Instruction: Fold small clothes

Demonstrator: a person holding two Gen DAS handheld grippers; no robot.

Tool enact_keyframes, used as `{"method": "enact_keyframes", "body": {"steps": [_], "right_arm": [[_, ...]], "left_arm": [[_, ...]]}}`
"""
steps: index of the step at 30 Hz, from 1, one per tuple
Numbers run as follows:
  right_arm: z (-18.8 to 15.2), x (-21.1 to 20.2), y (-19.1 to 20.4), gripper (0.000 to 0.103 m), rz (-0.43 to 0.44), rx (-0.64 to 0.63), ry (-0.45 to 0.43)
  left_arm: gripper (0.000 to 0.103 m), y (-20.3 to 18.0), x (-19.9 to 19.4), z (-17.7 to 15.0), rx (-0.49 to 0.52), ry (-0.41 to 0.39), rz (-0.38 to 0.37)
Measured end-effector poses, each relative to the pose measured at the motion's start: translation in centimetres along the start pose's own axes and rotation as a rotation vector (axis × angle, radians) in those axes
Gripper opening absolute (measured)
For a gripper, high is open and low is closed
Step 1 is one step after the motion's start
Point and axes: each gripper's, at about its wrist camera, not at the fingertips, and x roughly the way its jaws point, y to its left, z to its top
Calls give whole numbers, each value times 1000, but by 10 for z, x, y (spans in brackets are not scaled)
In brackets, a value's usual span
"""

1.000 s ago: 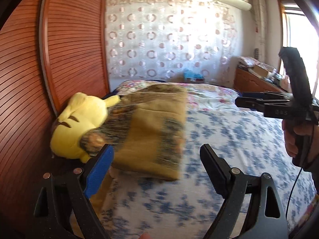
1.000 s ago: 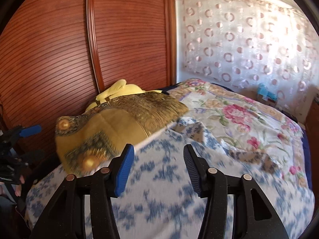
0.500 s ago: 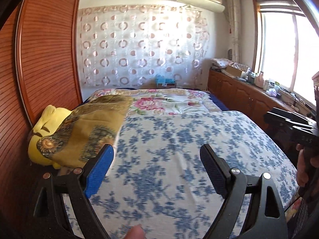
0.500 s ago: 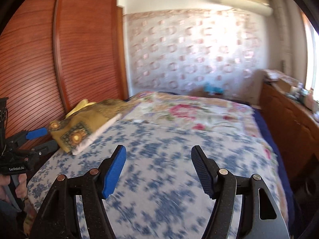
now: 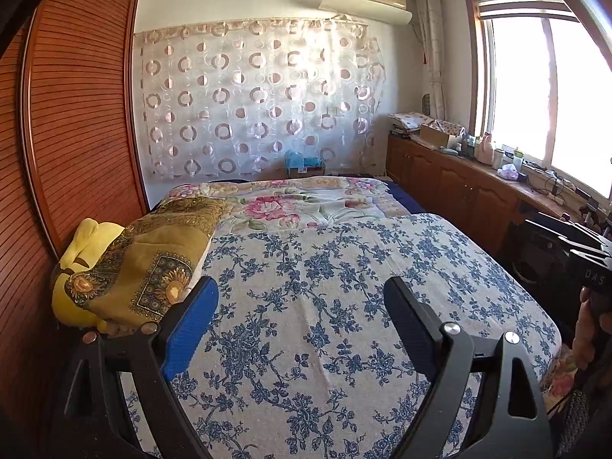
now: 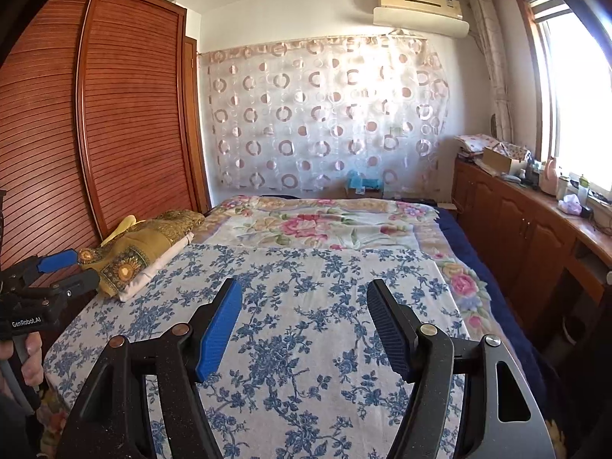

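A folded mustard-gold patterned cloth lies at the left edge of the bed, partly over a yellow plush toy. It also shows in the right wrist view, on a white folded layer. My left gripper is open and empty, held above the blue-flowered sheet, to the right of the cloth. My right gripper is open and empty over the middle of the sheet. Each gripper shows in the other's view, the right one and the left one.
A red-brown slatted wardrobe stands along the left of the bed. A pink floral quilt covers the far half. Wooden cabinets with clutter run under the window on the right. A circle-patterned curtain hangs behind.
Both grippers have pulled back and swung right, away from the folded cloth. The cloth stays on the plush toy at the left edge. Both stayed open.
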Motion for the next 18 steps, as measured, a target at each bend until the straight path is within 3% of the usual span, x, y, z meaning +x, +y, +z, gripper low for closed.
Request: {"method": "enact_keyframes", "body": {"steps": [18], "right_arm": [[-5, 11, -6, 70, -8, 11, -7]], "left_arm": [[89, -2, -13, 2, -29, -19, 13]]}}
